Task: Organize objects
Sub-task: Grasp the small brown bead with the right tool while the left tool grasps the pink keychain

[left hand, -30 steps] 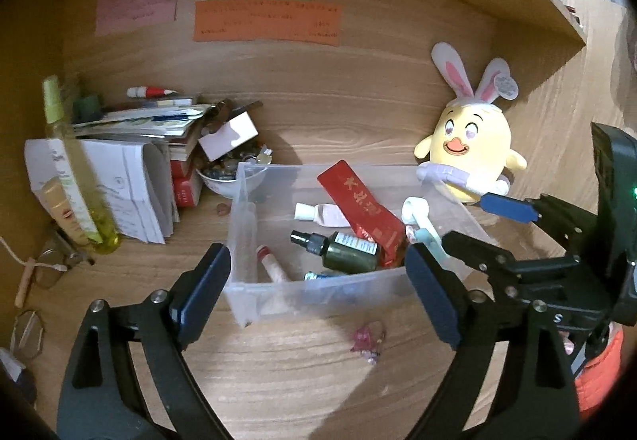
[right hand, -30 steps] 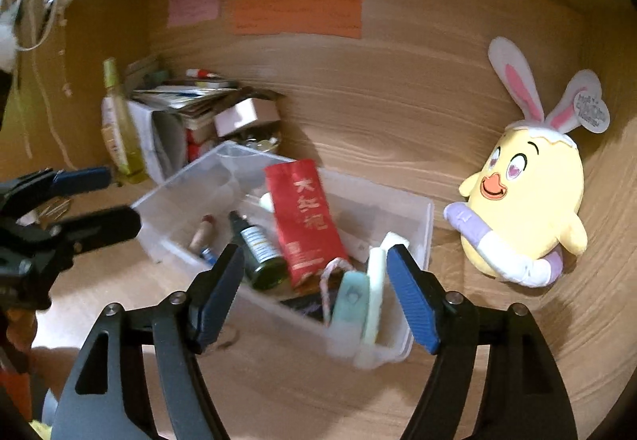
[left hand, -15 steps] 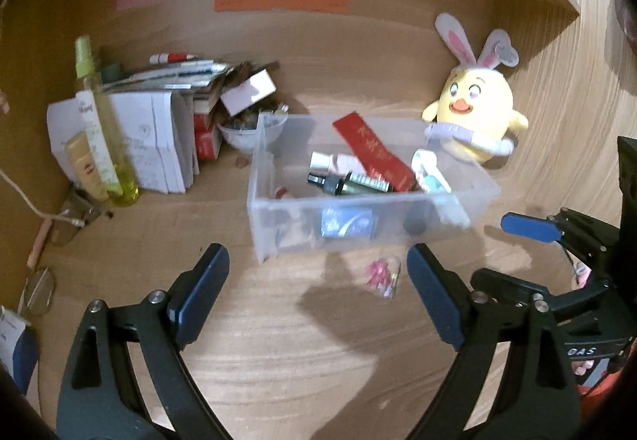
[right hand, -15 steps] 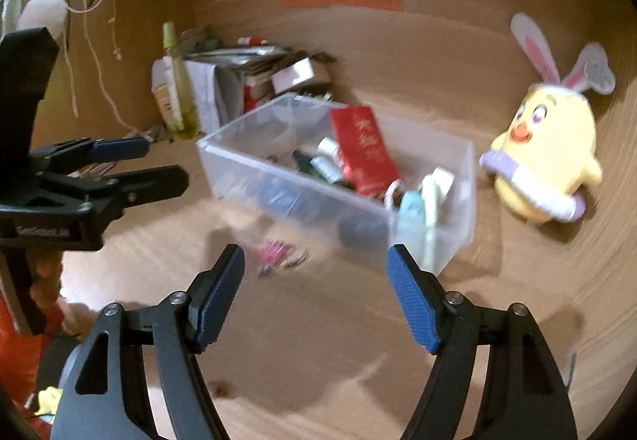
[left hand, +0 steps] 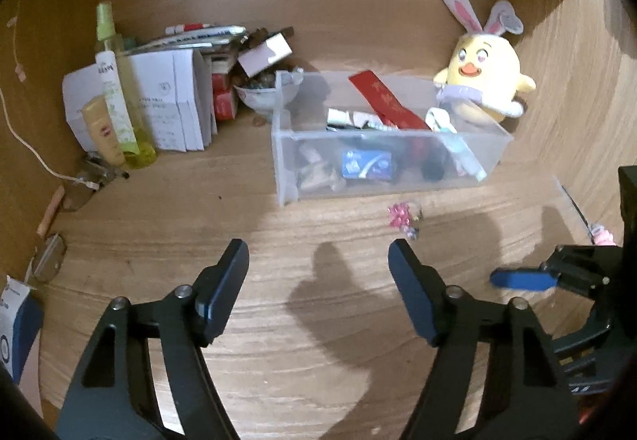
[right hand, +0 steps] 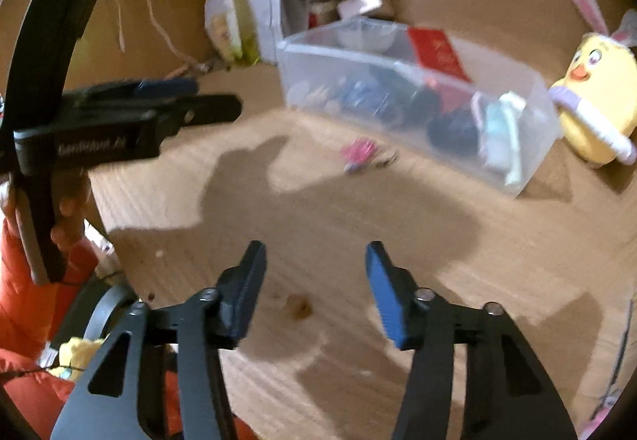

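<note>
A clear plastic bin (left hand: 286, 157) (right hand: 529, 145) stands on the wooden desk, holding a red packet (left hand: 388, 104), a blue card, tubes and a dark bottle. In front of it lies a small pink trinket (left hand: 400, 215) (right hand: 360, 153). My left gripper (left hand: 318, 261) hovers over bare desk well short of the bin, its jaws closing with nothing between them. My right gripper (right hand: 314, 261) is also over bare desk, jaws closing and empty. Each gripper shows in the other's view: the right one (left hand: 521, 279) at the right edge, the left one (right hand: 215, 98) at the left.
A yellow bunny plush (left hand: 483, 82) sits right of the bin. At the back left are a spray bottle (left hand: 115, 90), white booklets (left hand: 171, 102), a bowl (left hand: 262, 96) and stacked clutter. Glasses (left hand: 47, 261) lie at the left edge. A hand and red sleeve (right hand: 24, 273) hold the left gripper.
Both grippers have pulled back from the bin and sunk toward the desk; the bin now looks smaller and farther. Both pairs of jaws have narrowed. The pink trinket came into fuller view.
</note>
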`<move>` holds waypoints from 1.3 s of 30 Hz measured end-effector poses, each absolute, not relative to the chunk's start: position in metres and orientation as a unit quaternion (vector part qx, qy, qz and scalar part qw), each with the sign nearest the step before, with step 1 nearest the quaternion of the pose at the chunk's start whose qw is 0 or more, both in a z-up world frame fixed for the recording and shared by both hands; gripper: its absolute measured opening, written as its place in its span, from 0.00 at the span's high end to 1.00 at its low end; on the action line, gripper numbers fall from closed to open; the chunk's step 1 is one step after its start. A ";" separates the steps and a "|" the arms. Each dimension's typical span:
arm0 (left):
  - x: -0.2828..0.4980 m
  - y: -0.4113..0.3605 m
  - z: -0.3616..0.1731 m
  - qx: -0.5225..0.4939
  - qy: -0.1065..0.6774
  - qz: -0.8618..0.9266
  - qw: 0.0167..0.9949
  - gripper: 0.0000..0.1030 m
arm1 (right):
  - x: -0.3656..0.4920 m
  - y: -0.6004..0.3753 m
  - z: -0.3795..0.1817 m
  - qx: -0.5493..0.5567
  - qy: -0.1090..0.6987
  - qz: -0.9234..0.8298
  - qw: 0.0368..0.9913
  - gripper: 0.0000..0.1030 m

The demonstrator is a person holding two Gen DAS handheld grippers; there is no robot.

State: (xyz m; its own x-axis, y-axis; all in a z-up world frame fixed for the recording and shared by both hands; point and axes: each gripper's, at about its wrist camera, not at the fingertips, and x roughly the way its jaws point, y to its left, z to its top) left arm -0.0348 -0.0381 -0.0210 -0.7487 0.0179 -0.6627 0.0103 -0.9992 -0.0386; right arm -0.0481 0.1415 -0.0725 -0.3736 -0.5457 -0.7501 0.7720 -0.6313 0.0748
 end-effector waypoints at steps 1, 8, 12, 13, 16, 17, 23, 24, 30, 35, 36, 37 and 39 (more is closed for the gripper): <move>-0.035 -0.036 -0.023 -0.357 -0.018 0.934 0.004 0.31 | -0.046 0.141 -0.076 0.392 0.147 -0.812 0.406 0.62; -0.048 -0.023 -0.032 -0.375 -0.016 0.927 0.027 0.37 | -0.034 0.143 -0.082 0.394 0.159 -0.807 0.410 0.86; -0.065 -0.013 -0.036 -0.390 -0.020 0.919 0.046 0.37 | -0.031 0.150 -0.082 0.391 0.157 -0.811 0.407 0.88; -0.070 -0.010 -0.037 -0.396 -0.022 0.917 0.054 0.37 | -0.032 0.153 -0.082 0.391 0.156 -0.813 0.403 0.88; -0.086 -0.001 -0.040 -0.408 -0.018 0.910 0.067 0.37 | -0.039 0.157 -0.079 0.388 0.148 -0.821 0.393 0.88; -0.090 0.003 -0.041 -0.411 -0.015 0.909 0.068 0.37 | -0.041 0.160 -0.078 0.385 0.145 -0.825 0.388 0.88; -0.119 0.020 -0.053 -0.434 -0.001 0.897 0.079 0.37 | -0.063 0.182 -0.063 0.369 0.117 -0.851 0.356 0.88; -0.124 0.024 -0.055 -0.437 0.003 0.896 0.080 0.37 | -0.067 0.186 -0.061 0.367 0.112 -0.854 0.351 0.88; -0.137 0.033 -0.062 -0.448 0.009 0.890 0.084 0.40 | -0.088 0.203 -0.051 0.359 0.086 -0.869 0.331 0.88; -0.139 0.037 -0.065 -0.447 0.024 0.891 0.083 0.58 | -0.097 0.208 -0.044 0.350 0.071 -0.875 0.326 0.88; -0.138 0.039 -0.065 -0.444 0.030 0.892 0.083 0.60 | -0.097 0.209 -0.043 0.347 0.069 -0.876 0.327 0.88; -0.137 0.041 -0.065 -0.443 0.036 0.892 0.086 0.66 | -0.097 0.208 -0.042 0.345 0.067 -0.878 0.326 0.88; -0.135 0.046 -0.065 -0.438 0.047 0.893 0.095 0.76 | -0.098 0.208 -0.040 0.342 0.065 -0.879 0.327 0.88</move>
